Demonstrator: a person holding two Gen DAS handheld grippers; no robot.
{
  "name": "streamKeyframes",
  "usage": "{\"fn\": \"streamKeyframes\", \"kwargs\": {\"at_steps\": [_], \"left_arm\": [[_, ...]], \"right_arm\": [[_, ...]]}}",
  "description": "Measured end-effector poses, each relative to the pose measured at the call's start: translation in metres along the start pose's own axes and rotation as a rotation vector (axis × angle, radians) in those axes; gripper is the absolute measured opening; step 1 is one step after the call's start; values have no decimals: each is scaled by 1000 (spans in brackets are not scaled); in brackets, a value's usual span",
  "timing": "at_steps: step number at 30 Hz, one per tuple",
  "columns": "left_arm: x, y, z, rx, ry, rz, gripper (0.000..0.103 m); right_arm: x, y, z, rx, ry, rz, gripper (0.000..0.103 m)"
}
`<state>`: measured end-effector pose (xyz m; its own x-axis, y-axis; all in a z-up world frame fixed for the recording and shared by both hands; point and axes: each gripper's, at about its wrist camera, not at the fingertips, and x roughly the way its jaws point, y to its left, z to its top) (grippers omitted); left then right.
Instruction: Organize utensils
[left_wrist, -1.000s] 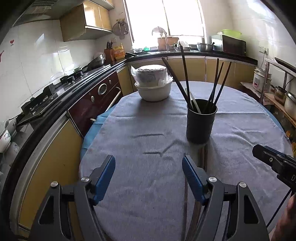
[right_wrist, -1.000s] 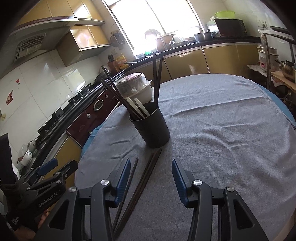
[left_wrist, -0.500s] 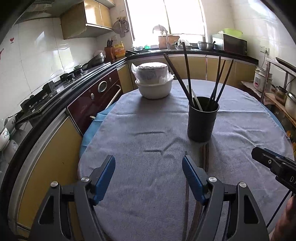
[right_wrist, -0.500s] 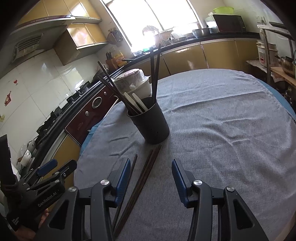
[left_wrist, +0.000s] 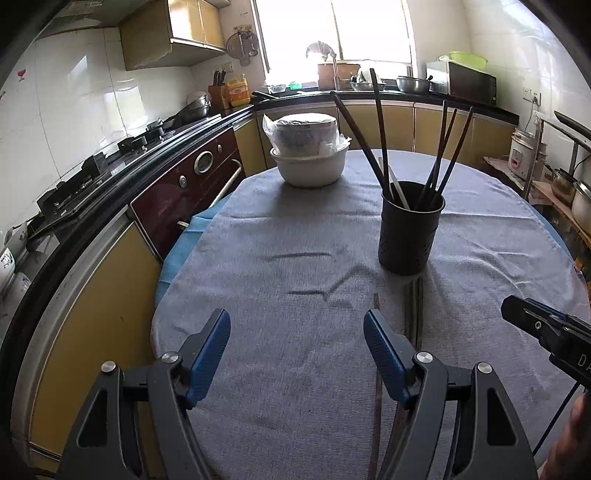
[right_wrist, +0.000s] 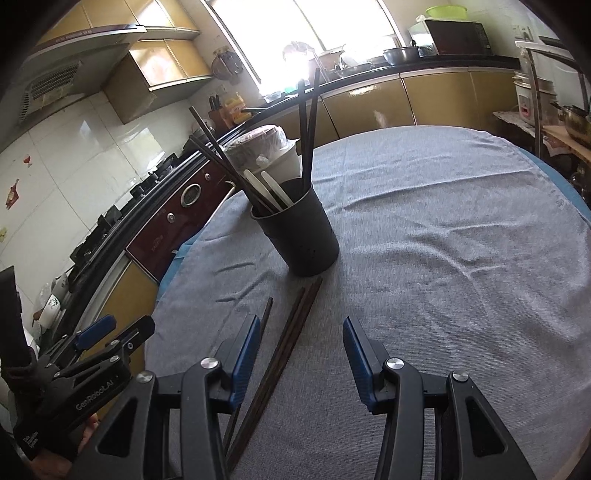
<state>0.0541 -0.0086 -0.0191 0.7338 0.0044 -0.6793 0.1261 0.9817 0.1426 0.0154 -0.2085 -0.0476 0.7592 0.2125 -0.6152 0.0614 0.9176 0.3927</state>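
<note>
While your left gripper (left_wrist: 297, 345) and right gripper (right_wrist: 301, 347) both hover spread and empty, the loose chopsticks (right_wrist: 291, 332) lie on the table (right_wrist: 461, 258) just before the holder (right_wrist: 301, 236) (mid-table, already stocked).

"GenRobot.AI" is printed on the left tongs (right_wrist: 110, 334)

You face a bright window (left_wrist: 332, 33) above a dark countertop (left_wrist: 406, 98) lined with yellow cabinets (left_wrist: 402, 122). Left of the window, white tiled wall (left_wrist: 74, 107) backs a gas hob (left_wrist: 110, 155) and a maroon oven (left_wrist: 192, 177). Right of it sits a microwave (left_wrist: 465, 79). Below it, a grey-clothed round table (left_wrist: 280, 295).
</note>
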Motion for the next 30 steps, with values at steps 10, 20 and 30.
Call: {"fn": "streamKeyframes", "kwargs": {"at_steps": [10, 20, 30], "left_arm": [[13, 1, -1, -1, 27, 0, 75], [42, 8, -10, -23, 100, -17, 75], [73, 13, -23, -43, 176, -42, 75]], "right_arm": [[12, -1, 1, 2, 29, -2, 49], [30, -1, -2, -3, 70, -15, 49], [70, 10, -5, -54, 146, -69, 49]]}}
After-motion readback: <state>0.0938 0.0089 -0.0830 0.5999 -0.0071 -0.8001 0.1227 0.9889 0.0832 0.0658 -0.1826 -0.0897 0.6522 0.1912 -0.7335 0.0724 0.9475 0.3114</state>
